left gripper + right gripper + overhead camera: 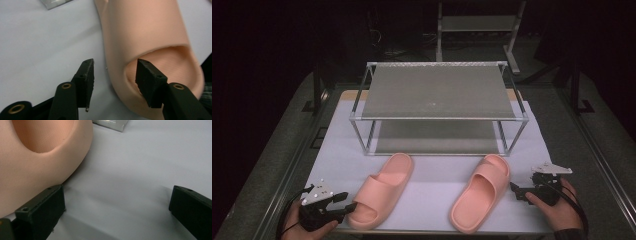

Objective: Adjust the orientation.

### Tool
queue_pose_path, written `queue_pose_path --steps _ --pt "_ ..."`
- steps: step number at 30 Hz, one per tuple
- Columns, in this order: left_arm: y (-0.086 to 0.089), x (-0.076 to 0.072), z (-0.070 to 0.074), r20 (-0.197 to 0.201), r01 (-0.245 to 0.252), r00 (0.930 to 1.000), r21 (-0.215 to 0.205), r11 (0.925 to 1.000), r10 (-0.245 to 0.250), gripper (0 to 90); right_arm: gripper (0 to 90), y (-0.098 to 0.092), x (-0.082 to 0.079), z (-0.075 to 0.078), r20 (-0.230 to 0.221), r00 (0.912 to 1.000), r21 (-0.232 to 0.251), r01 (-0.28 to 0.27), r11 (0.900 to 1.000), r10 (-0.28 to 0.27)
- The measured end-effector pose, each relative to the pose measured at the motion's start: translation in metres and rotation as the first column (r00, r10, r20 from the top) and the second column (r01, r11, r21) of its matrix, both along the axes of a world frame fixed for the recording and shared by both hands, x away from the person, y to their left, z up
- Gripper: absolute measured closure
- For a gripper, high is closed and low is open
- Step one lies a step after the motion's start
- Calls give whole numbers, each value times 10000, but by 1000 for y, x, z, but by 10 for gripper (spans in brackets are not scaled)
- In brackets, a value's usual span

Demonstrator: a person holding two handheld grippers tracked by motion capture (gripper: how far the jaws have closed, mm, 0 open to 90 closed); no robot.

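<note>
Two pink slippers lie side by side on the white table [432,172]. At the heel of the left slipper [384,192] sits my left gripper [344,206], bottom left. In the left gripper view the left gripper [113,62] straddles the heel rim of the left slipper [145,27]: one jaw stands outside over the table, the other inside the heel cup, with a gap at the outer pad. Just right of the right slipper [482,192], my right gripper [514,191] is held in a hand. Its jaws [117,190] stand wide with only table between them, and the right slipper [37,167] lies against one jaw's outer side.
A two-tier metal rack [439,90] stands behind the slippers, its front posts close to their toes. A rack foot shows at the top of the left gripper view [56,3] and of the right gripper view [110,124]. Dark floor surrounds the table.
</note>
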State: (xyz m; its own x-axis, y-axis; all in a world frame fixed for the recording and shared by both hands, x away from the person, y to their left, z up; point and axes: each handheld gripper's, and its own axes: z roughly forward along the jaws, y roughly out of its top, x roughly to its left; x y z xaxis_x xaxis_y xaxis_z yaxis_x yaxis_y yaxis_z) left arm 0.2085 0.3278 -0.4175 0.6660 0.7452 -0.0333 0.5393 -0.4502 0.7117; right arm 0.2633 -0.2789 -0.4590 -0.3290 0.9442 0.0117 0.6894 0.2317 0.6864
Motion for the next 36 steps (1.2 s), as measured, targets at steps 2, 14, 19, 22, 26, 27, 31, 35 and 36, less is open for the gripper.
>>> queue_pose_path --steps 2,14,19,22,26,27,31,35,36 --pt "0 1 0 72 -78 9999 149 9999 76 506 0 0 0 0 -7 10000 -1 -1 10000 1" --pt "20 24 3 429 -706 9968 634 9955 679 545 0 0 0 0 -10 10000 -1 5 10000 -5" --pt "31 38 3 473 -975 9944 731 9925 942 549 0 0 0 0 -10 10000 -8 -6 10000 6" --pt "39 54 3 497 -1246 9914 794 9890 1209 550 0 0 0 0 -12 10000 -4 -6 10000 6" --pt "45 71 4 560 -1477 9881 844 9854 1433 554 0 0 0 0 -15 10000 -1 -3 10000 3" --pt "45 71 4 560 -1477 9881 844 9854 1433 555 0 0 0 0 -15 10000 -1 -3 10000 3" --pt "48 85 5 597 -1596 9862 961 9825 1543 555 0 0 0 0 -1 10000 14 -4 10000 4" --pt "51 78 9 530 -1585 9865 763 9844 1548 533 0 0 0 0 31 10000 17 -7 10000 7" --pt "53 74 11 485 -1582 9867 627 9854 1553 523 0 0 0 0 32 10000 15 -7 10000 7"
